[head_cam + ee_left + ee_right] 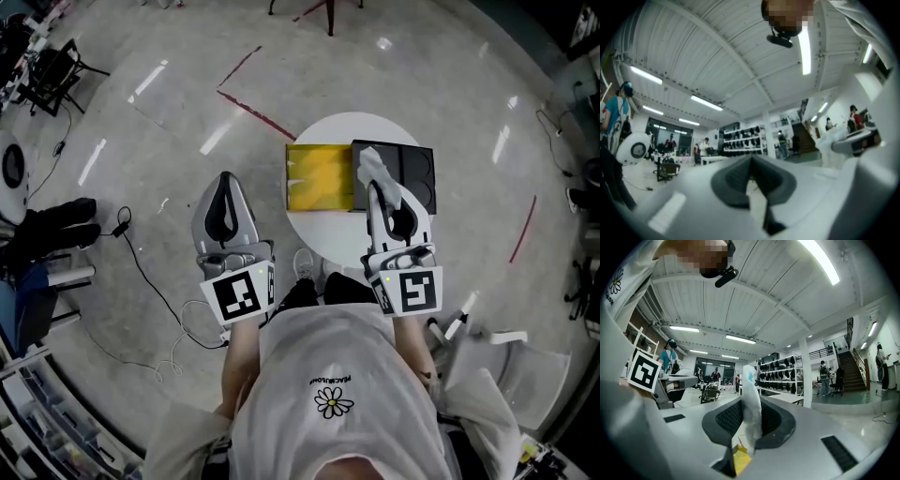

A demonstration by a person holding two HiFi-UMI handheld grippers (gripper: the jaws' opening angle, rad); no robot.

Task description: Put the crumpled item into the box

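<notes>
A white crumpled item [377, 165] is pinched in my right gripper [375, 187], which is shut on it above the seam between an open yellow box [320, 177] and a black tray [415, 171] on a small round white table [373, 126]. In the right gripper view the crumpled item [751, 390] stands upright between the jaws of the right gripper [748, 416], with a patch of the yellow box [740, 460] showing below. My left gripper [225, 180] hangs over the floor left of the table. Its jaws meet in the left gripper view [751, 163], holding nothing.
Cables [150, 281] trail over the grey floor to the left of the person. Red tape lines [255, 114] mark the floor beyond the table. A white chair or stand [511, 370] sits at the lower right. Both gripper cameras tilt up toward the ceiling lights.
</notes>
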